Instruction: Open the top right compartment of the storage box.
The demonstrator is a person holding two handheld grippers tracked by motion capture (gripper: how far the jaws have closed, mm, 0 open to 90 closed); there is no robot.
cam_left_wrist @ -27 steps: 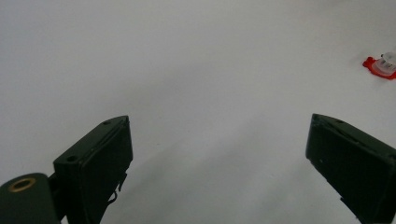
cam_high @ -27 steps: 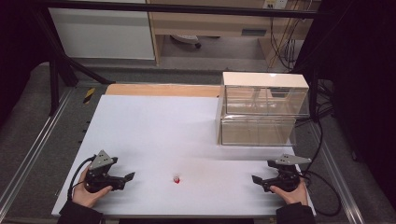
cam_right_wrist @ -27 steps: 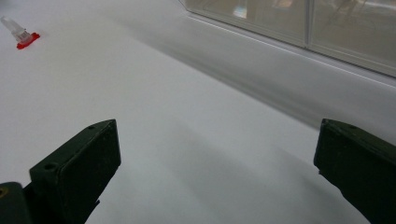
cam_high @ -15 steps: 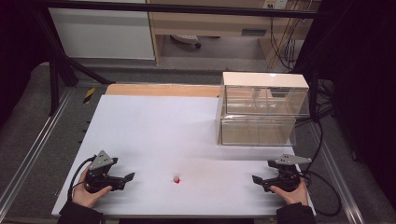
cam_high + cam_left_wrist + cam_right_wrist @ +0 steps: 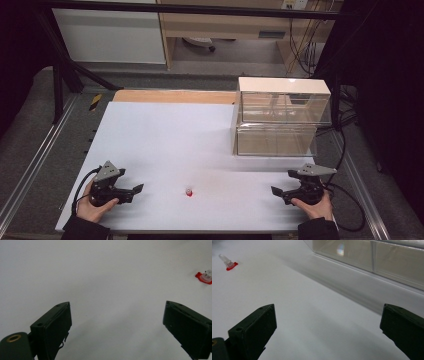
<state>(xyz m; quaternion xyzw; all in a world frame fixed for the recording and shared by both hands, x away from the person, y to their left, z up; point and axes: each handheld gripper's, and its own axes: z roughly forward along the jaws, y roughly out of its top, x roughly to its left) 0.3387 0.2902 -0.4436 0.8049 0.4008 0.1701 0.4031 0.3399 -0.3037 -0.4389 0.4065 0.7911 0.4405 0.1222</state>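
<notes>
Red-based clear vial (image 5: 189,192) lies untouched near the tabletop's (image 5: 165,135) front edge, between the wide-open, empty left gripper (image 5: 135,189) and right gripper (image 5: 276,191); pickup remains.

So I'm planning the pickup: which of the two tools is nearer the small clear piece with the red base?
The left tool: it sits closer to the small clear piece with the red base than the right tool, which lies nearer the clear plastic box.

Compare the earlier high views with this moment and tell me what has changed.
Nothing has visibly changed. The left gripper and right gripper rest at the near edge of the white table, jaws open and holding nothing, with the small red-based piece lying between them and the clear box in its place.
</notes>
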